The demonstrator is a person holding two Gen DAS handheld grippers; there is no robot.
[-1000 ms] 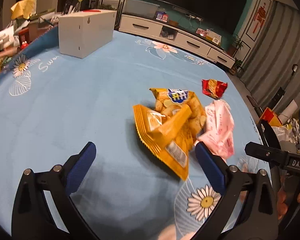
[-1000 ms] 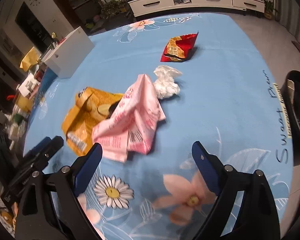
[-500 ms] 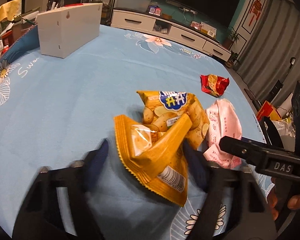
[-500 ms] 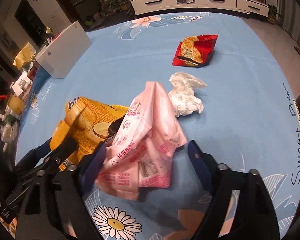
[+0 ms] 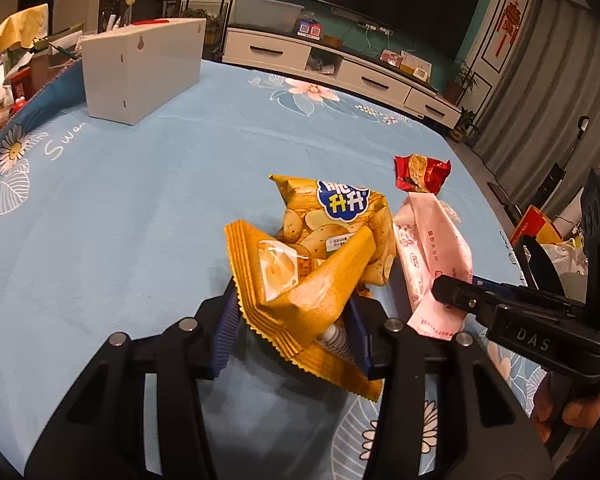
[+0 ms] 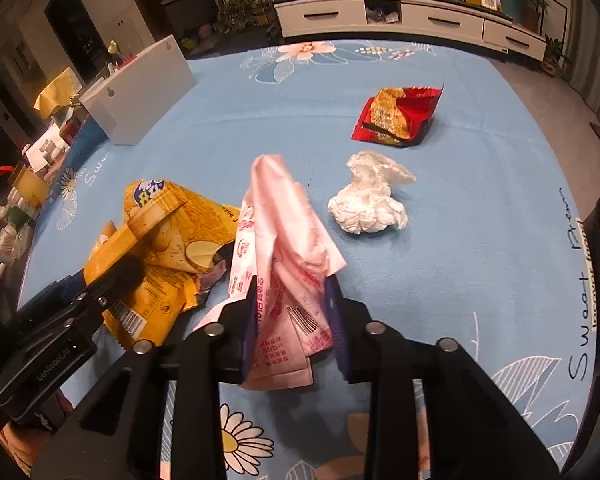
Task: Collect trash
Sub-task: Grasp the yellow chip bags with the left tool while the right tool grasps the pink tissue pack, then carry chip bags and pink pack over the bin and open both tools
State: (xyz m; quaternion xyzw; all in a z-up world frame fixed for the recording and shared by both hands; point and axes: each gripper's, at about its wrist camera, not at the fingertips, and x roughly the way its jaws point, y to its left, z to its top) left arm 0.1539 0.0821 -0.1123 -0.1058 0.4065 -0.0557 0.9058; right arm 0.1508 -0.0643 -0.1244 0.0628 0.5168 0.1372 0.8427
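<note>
Left tongs (image 5: 294,328) closing around the yellow chip bag (image 5: 320,276) at 6 o'clock; right tongs (image 6: 292,320) closing on the pink wrapper (image 6: 284,264). Nothing collected yet; red wrapper (image 6: 400,118) and tissue (image 6: 368,200) remain on the desk (image 5: 120,220).

I see the chip bag (image 6: 168,240) lying left of the wet-wipe packet (image 6: 284,264); the crumpled tissue (image 6: 368,200) sits right, the snack wrapper (image 6: 400,116) behind it, all on the counter (image 6: 480,208).

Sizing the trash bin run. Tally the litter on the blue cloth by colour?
Yellow chip bag: 1
Pink wrapper: 1
Red snack wrapper: 1
White crumpled tissue: 1
Total: 4
</note>
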